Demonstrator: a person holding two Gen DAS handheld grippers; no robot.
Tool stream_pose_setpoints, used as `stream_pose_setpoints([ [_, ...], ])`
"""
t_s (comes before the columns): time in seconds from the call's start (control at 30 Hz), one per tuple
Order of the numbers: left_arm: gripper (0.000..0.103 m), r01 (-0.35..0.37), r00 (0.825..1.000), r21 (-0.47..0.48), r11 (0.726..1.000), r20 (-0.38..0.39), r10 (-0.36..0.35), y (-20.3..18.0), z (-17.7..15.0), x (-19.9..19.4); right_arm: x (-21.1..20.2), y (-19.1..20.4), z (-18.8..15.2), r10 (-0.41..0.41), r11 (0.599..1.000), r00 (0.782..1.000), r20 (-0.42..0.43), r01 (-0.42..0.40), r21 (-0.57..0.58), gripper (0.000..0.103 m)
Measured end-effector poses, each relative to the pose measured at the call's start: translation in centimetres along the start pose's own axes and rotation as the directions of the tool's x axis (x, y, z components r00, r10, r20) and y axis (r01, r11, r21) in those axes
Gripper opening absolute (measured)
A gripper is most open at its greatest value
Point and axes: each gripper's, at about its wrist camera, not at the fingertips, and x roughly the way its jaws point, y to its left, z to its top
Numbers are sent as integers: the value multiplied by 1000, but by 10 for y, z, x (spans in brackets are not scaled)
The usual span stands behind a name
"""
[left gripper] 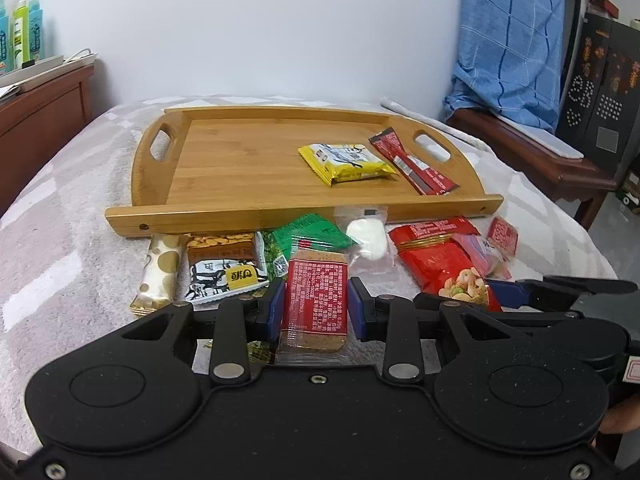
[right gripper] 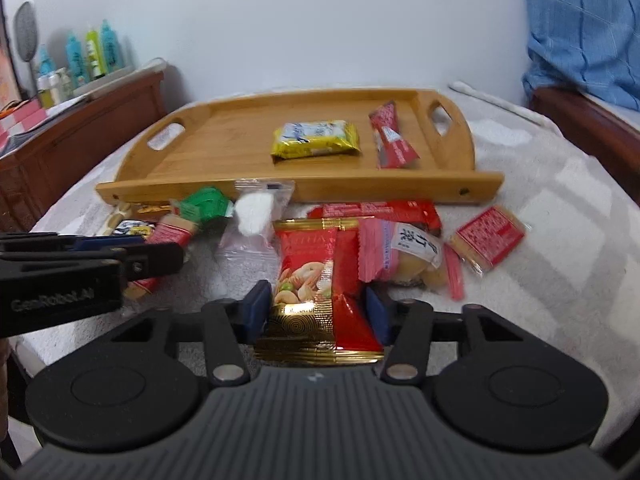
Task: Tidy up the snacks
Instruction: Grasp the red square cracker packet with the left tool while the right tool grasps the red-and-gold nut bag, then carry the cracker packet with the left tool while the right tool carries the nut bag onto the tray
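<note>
Red-labelled biscuit pack (left gripper: pixel 314 300) pinched in left hand-held gripper (left gripper: pixel 316 304), red nut bag (right gripper: pixel 316 288) pinched in right hand-held gripper (right gripper: pixel 318 308)

Left gripper (left gripper: pixel 316 306) clamped on something; right gripper (right gripper: pixel 318 310) pinching something, both angled down.

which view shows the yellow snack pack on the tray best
The left wrist view: the yellow pack is sharp there, its print visible, lying on the tray. The right wrist view shows it whole too, but blurred.
</note>
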Motion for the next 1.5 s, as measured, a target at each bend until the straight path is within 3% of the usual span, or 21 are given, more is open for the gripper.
stream_pose_setpoints([
  [0.4,31,-23,999,-56,998,26,24,11,16,-8,-30,6,9,58,998,998,37,-58,8,51],
  [0.8,31,-48,997,-96,994,52,54,31,58,-2,-36,-5,57,59,997,990,125,-66,50,51],
  [1.33,31,-65,996,-116,991,45,71,69,116,53,43,-2,120,196,960,975,104,-213,183,51],
  [1.5,31,-98,995,-96,991,16,100,75,117,79,73,9,122,192,963,980,54,-199,180,52],
])
